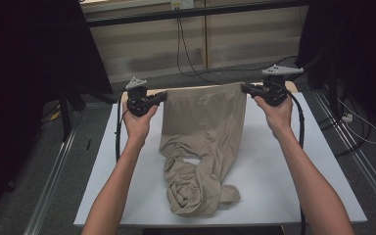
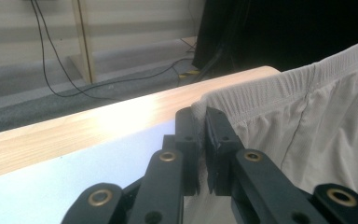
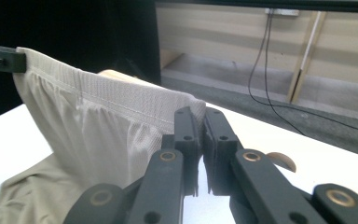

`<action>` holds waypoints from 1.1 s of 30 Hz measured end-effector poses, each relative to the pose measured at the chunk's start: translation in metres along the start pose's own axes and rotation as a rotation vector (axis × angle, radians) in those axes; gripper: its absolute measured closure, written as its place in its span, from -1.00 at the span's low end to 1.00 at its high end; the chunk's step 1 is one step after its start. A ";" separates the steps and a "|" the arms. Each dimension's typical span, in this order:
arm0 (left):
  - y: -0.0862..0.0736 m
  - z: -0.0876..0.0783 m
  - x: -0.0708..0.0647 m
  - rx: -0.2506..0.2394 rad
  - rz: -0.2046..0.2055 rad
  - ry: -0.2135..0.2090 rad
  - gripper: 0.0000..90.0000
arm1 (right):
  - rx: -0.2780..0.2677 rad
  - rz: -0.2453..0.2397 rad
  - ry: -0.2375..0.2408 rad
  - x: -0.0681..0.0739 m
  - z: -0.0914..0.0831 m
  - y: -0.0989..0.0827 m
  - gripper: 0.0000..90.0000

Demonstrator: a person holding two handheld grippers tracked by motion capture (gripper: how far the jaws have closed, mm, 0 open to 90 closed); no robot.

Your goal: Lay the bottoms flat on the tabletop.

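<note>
Broad white rectangular table (image 1: 284,166) with a pale wooden far edge, spanning the middle of the high view. On it, a pair of beige thin-fabric trousers with an elastic waistband (image 1: 203,142): waistband lifted clear of the tabletop and stretched taut between both grippers near the far edge, upper part hanging as a flat sheet, legs bunched in a crumpled heap on the table toward the near edge. Left black two-jaw gripper (image 1: 162,96) gripped in the left hand (image 1: 138,122), jaws pointing inward, clamped tight on the waistband's left corner; seen up close in the left gripper view (image 2: 201,135), pads pinching the ribbed elastic with only the cloth between them. Right black two-jaw gripper (image 1: 246,89) held in the right hand (image 1: 276,113), likewise closed hard on the opposite corner; in the right gripper view (image 3: 200,133), fabric squeezed between the pads. Thin black cable (image 1: 188,54) trailing across the grey floor beyond the table.
</note>
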State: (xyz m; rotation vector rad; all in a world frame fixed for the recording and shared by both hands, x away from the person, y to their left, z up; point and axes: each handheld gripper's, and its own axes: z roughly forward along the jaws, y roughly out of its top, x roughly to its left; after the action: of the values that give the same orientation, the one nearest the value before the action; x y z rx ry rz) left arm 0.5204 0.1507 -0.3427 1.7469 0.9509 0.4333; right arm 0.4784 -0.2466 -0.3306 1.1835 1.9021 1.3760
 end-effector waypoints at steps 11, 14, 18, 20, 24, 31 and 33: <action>-0.010 0.025 0.009 0.044 -0.025 0.041 0.89 | 0.061 0.033 -0.045 -0.011 0.030 -0.009 0.89; -0.012 0.033 0.011 0.052 -0.031 0.052 0.89 | 0.076 0.043 -0.052 -0.014 0.036 -0.013 0.89; -0.016 0.045 0.014 0.049 -0.036 0.066 0.87 | 0.086 0.054 -0.073 -0.020 0.045 -0.018 0.89; -0.018 0.049 0.014 0.037 -0.043 0.135 0.58 | 0.099 0.057 -0.099 -0.023 0.049 -0.021 0.89; -0.025 0.049 0.021 0.092 -0.089 0.175 -0.14 | 0.155 0.071 -0.185 -0.033 0.056 -0.031 0.38; -0.031 0.027 0.012 0.114 -0.047 0.152 -0.63 | 0.155 0.066 -0.114 -0.025 0.039 -0.040 0.03; -0.035 0.017 0.004 0.108 -0.037 0.131 -0.69 | 0.159 0.031 -0.080 -0.011 0.029 -0.045 0.01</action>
State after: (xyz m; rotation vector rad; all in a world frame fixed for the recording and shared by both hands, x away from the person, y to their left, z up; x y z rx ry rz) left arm 0.5210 0.1479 -0.3822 1.8124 1.1165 0.4843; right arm 0.4910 -0.2473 -0.3837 1.3277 1.9732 1.1924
